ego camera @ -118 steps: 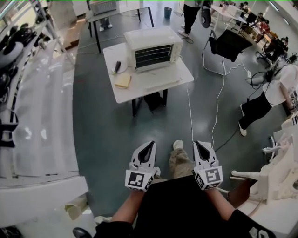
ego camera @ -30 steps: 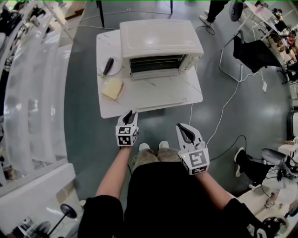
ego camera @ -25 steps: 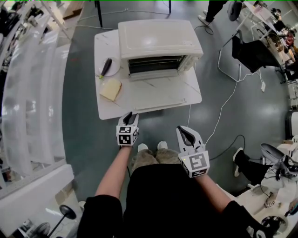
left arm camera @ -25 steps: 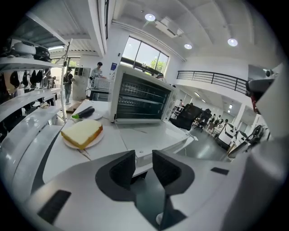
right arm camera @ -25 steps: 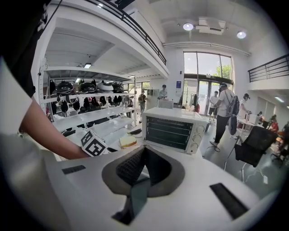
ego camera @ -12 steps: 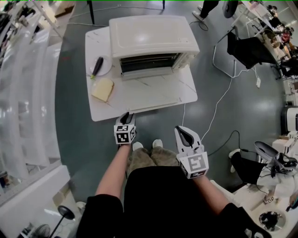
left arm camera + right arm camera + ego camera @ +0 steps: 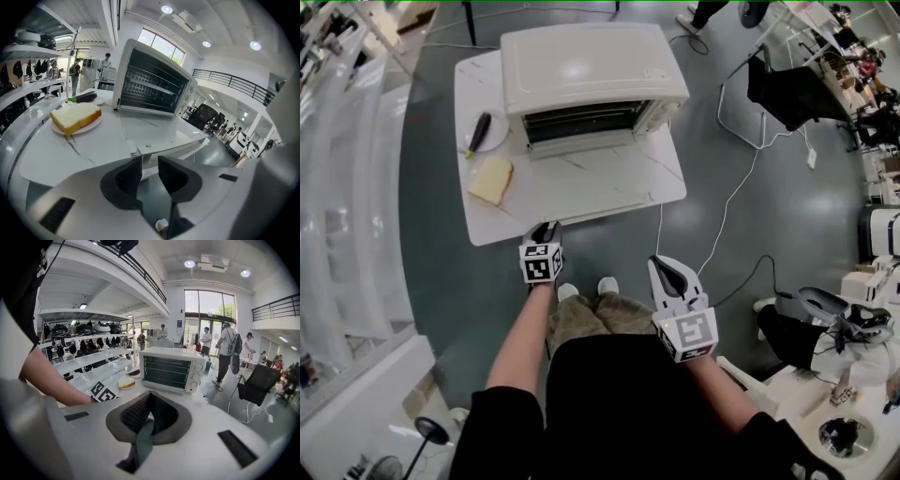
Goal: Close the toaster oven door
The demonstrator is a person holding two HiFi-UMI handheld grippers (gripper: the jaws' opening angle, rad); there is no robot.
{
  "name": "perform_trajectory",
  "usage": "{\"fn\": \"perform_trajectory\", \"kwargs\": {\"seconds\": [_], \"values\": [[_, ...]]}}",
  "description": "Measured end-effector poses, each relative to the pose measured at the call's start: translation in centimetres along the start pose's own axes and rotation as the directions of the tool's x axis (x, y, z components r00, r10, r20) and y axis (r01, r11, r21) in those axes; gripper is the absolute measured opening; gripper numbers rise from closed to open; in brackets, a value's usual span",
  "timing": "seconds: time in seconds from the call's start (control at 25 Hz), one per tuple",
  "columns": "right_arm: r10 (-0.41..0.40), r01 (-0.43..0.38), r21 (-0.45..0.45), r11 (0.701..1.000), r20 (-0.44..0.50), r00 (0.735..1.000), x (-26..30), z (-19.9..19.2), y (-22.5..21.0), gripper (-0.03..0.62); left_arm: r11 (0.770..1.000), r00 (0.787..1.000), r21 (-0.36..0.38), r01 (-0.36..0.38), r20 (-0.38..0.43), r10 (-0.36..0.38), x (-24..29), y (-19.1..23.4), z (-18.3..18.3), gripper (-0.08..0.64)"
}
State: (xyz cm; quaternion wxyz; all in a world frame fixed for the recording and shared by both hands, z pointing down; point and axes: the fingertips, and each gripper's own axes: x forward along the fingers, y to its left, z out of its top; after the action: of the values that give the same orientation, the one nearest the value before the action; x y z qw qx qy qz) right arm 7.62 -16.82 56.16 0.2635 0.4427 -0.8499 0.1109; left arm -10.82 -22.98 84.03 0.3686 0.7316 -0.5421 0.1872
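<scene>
The white toaster oven (image 7: pixel 591 66) stands at the back of a white table (image 7: pixel 487 223). Its glass door (image 7: pixel 600 173) lies dropped open, flat toward me; in the left gripper view the door (image 7: pixel 159 133) and its front handle (image 7: pixel 140 150) sit just beyond the jaws. My left gripper (image 7: pixel 546 230) hovers at the table's front edge, left of the door's middle, jaws a little apart with nothing between them (image 7: pixel 150 161). My right gripper (image 7: pixel 666 270) hangs back from the table, over the floor, jaws shut and empty (image 7: pixel 149 397). It sees the oven (image 7: pixel 173 367) from afar.
A bread slice (image 7: pixel 490 180) on a plate lies left of the door. A dark vegetable (image 7: pixel 478 127) rests on a second plate behind it. A white cable (image 7: pixel 727 202) runs across the floor at right. Shelving (image 7: pixel 347 187) lines the left, and a black chair (image 7: pixel 787 89) stands far right.
The person has walked up to the table. Over the last second the left gripper advanced to the table's front edge, while the right stayed back. The door remains open.
</scene>
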Motion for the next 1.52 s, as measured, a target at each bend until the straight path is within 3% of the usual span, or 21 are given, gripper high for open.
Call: {"fn": "perform_trajectory", "kwargs": {"seconds": [0.6, 1.32, 1.52], "values": [[-0.013, 0.013, 0.028, 1.0, -0.005, 1.0, -0.6, -0.4, -1.8, 0.021, 0.997, 0.998, -0.046, -0.065, -0.023, 0.064, 1.3, 0.8, 0.5, 0.117], [-0.022, 0.021, 0.046, 0.999, 0.031, 0.999, -0.2, 0.1, -3.4, 0.021, 0.996, 0.995, 0.009, -0.092, -0.042, 0.092, 1.6, 0.4, 0.4, 0.091], [-0.012, 0.006, 0.117, 0.993, 0.046, 0.999, 0.0, 0.3, -3.8, 0.021, 0.996, 0.995, 0.016, -0.092, -0.039, 0.092, 1.1, 0.1, 1.0, 0.086]]}}
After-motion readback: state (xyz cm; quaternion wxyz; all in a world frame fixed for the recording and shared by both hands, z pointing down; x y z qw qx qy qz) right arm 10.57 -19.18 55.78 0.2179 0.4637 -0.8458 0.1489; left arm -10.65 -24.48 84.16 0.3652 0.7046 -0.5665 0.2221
